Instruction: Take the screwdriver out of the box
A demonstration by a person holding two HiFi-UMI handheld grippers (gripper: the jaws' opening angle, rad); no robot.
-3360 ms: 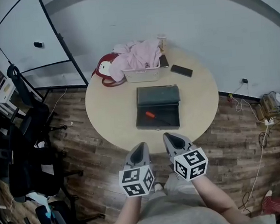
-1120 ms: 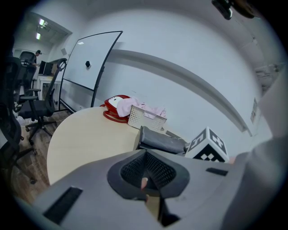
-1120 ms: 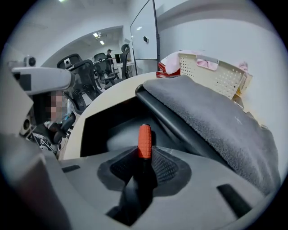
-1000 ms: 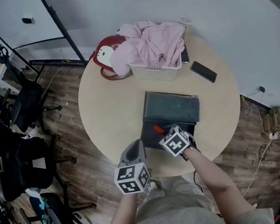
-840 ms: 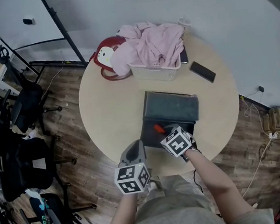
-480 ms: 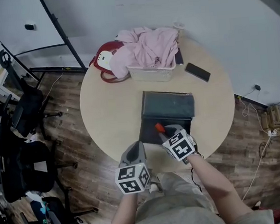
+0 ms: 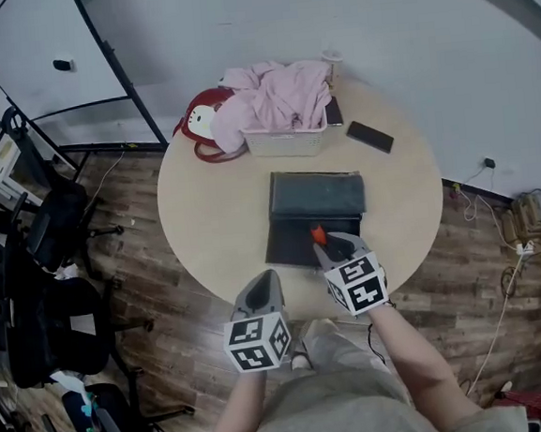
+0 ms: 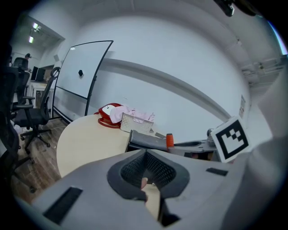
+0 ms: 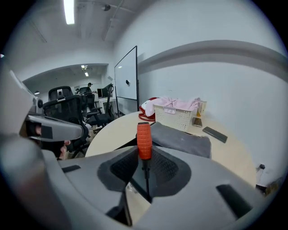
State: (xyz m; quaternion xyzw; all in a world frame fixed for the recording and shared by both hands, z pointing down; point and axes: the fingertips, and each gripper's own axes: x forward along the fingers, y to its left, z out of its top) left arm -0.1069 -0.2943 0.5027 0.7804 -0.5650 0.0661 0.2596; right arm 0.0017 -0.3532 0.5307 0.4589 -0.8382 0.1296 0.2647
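A dark grey box (image 7: 292,244) lies open on the round table (image 7: 204,207), its lid (image 7: 316,195) folded back toward the far side. My right gripper (image 7: 334,243) hangs over the box's near right corner, shut on the thin black shaft of an orange-handled screwdriver (image 7: 317,234). The right gripper view shows that screwdriver (image 9: 144,140) standing upright between the jaws of the gripper (image 9: 145,167), clear of the box (image 9: 182,139). My left gripper (image 7: 265,286) hovers at the table's near edge, left of the box, and in its own view (image 8: 145,179) nothing is between the closed jaws. That view also shows the orange handle (image 8: 169,140).
A white basket of pink cloth (image 7: 287,141), a red bag (image 7: 201,124), a black phone (image 7: 369,137) and a cup (image 7: 333,59) sit on the far side of the table. A whiteboard (image 7: 40,52) and office chairs (image 7: 50,220) stand to the left.
My right gripper has lifted out of the box with the screwdriver in it and drawn back toward the near edge, tilting up. The left gripper has shifted slightly.
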